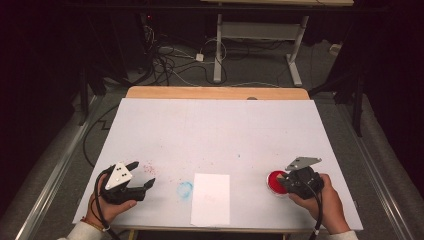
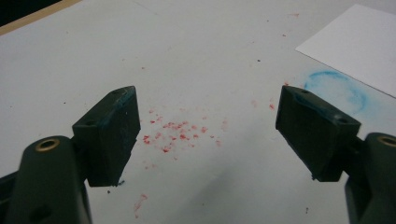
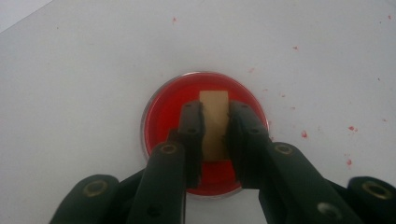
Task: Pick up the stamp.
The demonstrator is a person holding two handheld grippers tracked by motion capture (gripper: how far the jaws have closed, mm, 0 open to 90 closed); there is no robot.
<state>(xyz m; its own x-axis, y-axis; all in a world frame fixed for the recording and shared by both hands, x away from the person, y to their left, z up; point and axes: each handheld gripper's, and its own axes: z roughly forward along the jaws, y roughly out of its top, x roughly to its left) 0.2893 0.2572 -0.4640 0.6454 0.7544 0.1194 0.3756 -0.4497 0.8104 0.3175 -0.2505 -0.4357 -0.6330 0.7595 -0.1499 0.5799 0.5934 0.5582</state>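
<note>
Near the front right of the white-covered bench [image 1: 215, 130], a shallow round dish of red ink [image 3: 163, 112], clear-rimmed, flat on the surface. Inside it, a small tan rectangular block [image 3: 215, 119], standing in the red and reaching from about the dish's centre toward the camera in the right gripper view. Right claw [image 3: 215, 122] clamped on that tan block, one black pad pressed to each long side, tips down inside the dish rim. In the high view, same right claw [image 1: 283, 182] over the near edge of the red dish [image 1: 275, 181], gripped by the person's right hand [image 1: 320, 200], grey three-cornered plate on top.

Left claw [image 1: 142, 174] at the front left of the bench, held by the left hand [image 1: 110, 207], jaws wide apart, nothing between them. In the left gripper view, left claw [image 2: 208, 123] low above bare white surface flecked with red ink specks [image 2: 175, 133], pads smeared faintly blue.

Between the two hands, a blank white rectangular paper sheet [image 1: 211, 198] lying flat near the front edge, well apart from the dish. Just beside its left edge, a faint blue ring-shaped stamp mark [image 1: 184, 189] on the bench cover; seen again in the left gripper view as a blue ring [image 2: 336, 88] next to the sheet's corner [image 2: 355, 42]. More red specks scattered around the dish in the right gripper view.
</note>
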